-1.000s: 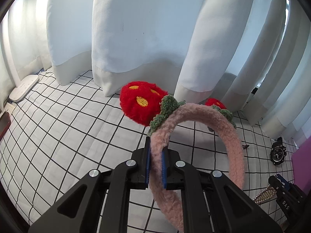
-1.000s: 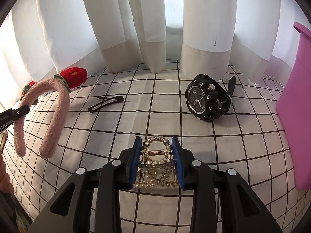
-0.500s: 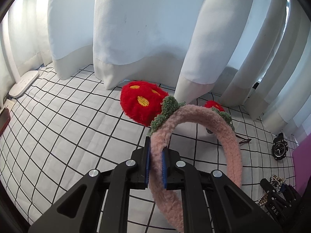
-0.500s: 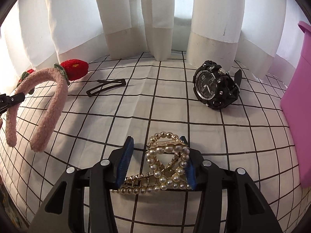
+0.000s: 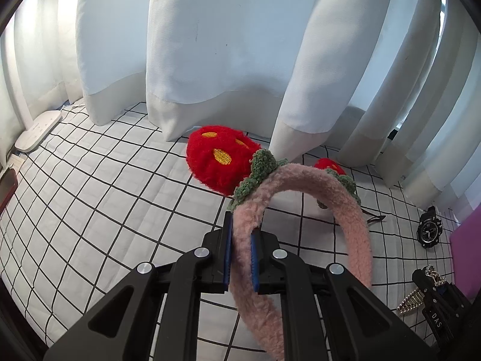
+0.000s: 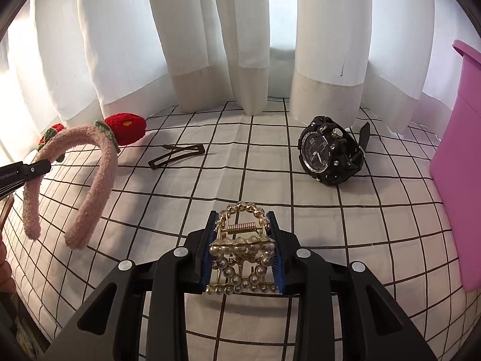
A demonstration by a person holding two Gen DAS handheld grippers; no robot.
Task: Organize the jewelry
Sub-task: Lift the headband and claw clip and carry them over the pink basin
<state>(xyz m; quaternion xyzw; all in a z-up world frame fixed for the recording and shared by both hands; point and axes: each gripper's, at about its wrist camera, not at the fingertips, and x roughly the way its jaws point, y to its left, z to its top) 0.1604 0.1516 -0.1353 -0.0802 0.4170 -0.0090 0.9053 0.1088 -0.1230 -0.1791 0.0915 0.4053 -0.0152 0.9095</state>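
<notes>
Change since earlier: between the pictures, the pearl hair claw (image 6: 243,254) was let loose in widened jaws and lay tilted; it is now squeezed upright again between the blue pads, and the jaws of the right hand-held gripper are closing on it. The pink headband has been kept in the same grip throughout.
Far left: a white flat device (image 5: 38,131) is seen lying on the checked cloth (image 5: 99,198) by the curtain (image 5: 216,54), and the red edge of another item is seen at the frame border.
Left hand-held gripper (image 5: 241,263): nearly shut, clamped on one leg of the pink headband (image 5: 350,219), which is held up above the cloth.
Headband detail: a red plush strawberry (image 5: 219,158) with green leaves is attached at each side of the arch.
Middle: a dark hair clip (image 6: 176,155) is seen lying flat on the cloth, between the headband and the watch.
Right hand-held gripper (image 6: 243,249): narrowed around the pearl hair claw, its pads pressed on both sides of the claw, spring end pointing away from the camera.
Right of middle: a black wristwatch (image 6: 330,158) is seen resting on its side on the cloth, apart from the claw.
Far right: a purple bin (image 6: 457,162) is seen standing at the edge of the cloth.
</notes>
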